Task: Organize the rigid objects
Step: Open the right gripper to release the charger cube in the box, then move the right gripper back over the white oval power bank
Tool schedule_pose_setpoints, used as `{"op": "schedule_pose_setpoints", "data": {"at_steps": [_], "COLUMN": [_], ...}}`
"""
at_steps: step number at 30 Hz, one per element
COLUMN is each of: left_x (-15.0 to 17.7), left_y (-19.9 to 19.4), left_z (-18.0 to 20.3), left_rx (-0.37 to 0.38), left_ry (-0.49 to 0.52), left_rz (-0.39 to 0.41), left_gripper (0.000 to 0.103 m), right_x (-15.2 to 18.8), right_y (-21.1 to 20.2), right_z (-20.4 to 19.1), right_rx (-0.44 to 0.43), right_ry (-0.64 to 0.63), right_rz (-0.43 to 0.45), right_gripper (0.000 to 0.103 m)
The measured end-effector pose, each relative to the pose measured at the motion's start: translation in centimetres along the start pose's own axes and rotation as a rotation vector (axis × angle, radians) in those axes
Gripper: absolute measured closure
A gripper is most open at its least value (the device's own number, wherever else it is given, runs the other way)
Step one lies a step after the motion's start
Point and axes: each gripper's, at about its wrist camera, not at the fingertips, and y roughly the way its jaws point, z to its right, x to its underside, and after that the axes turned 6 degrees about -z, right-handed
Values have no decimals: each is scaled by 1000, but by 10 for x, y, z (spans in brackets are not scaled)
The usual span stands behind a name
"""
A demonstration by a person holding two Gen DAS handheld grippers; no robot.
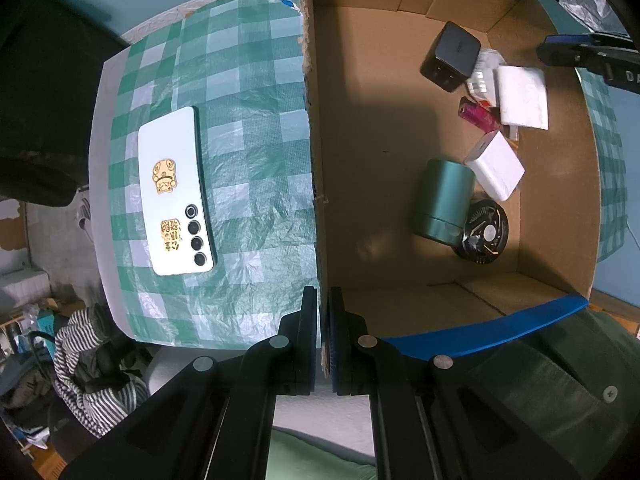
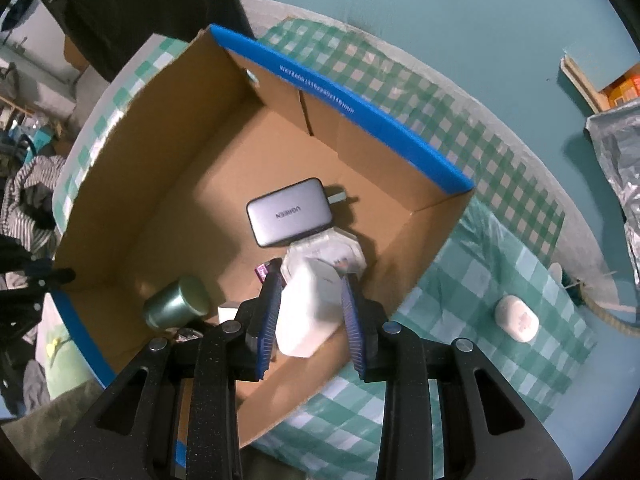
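Blue-padded fingers of the right gripper (image 2: 312, 312) stand on either side of a white block (image 2: 310, 312), which lies inside the cardboard box (image 2: 132, 184); the left pad appears to touch the block, while a narrow gap shows at the right pad, so the grasp reads as released or releasing and the block appears to rest on the pile below. Just beyond the block lie a white hexagonal item (image 2: 344, 246) and a grey charger (image 2: 290, 212); a green cylinder (image 2: 176, 304) lies on its side to the left. The left gripper (image 1: 323, 332) is clenched on the near edge of the box wall (image 1: 316, 160), steadying the box. In the left wrist view the box also holds a white adapter (image 1: 496, 168), a round black object (image 1: 484, 232) and a pink item (image 1: 478, 114). Outside the box, on the checked cloth (image 1: 248, 80), a white phone (image 1: 176, 192) lies face down; on the far side, a white earbud case (image 2: 516, 318) rests on the cloth, well apart from the box. Judged step: depositing the block into the box. The next move calls for the right jaws to clear the block fully, a straight lift out of the box, then a reach to the earbud case or the phone, both flat and low, requiring a careful low approach.
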Motion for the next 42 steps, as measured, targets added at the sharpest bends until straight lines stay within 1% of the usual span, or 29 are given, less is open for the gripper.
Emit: {"op": "schedule_pose_setpoints", "data": {"at_steps": [3, 5, 7, 16, 29, 31, 33, 34, 35, 38, 42], "left_x": [0, 0, 0, 0, 0, 0, 0, 0, 0, -1, -1], "left_y": [-1, -1, -1, -3, -4, -4, -4, -4, -4, -4, -3], "left_z": [0, 1, 1, 3, 3, 3, 3, 3, 3, 3, 2], "left_rx": [-3, -3, -4, -9, -9, -7, -6, -6, -6, -6, -7], "left_ry": [-2, -3, -2, 1, -2, -4, -6, -6, -6, -6, -10], "left_rz": [1, 2, 1, -3, -4, -4, -5, -5, -5, -5, -6], "left_gripper": [97, 97, 97, 97, 97, 97, 97, 97, 97, 97, 97], "right_x": [1, 2, 3, 8, 19, 21, 23, 24, 25, 28, 35], "right_y": [-8, -14, -17, -37, -49, -48, -45, -43, -40, -28, -3], "right_z": [-1, -2, -3, 4, 44, 51, 58, 61, 67, 86, 121], "right_rx": [7, 14, 16, 30, 57, 63, 70, 72, 76, 86, 101], "right_ry": [-12, -25, -34, -44, 7, 11, 13, 12, 11, 31, 71], "right_rz": [18, 31, 38, 79, 90, 86, 77, 74, 73, 54, -9], "right_gripper": [67, 61, 60, 60, 59, 59, 53, 49, 47, 47, 47]}}
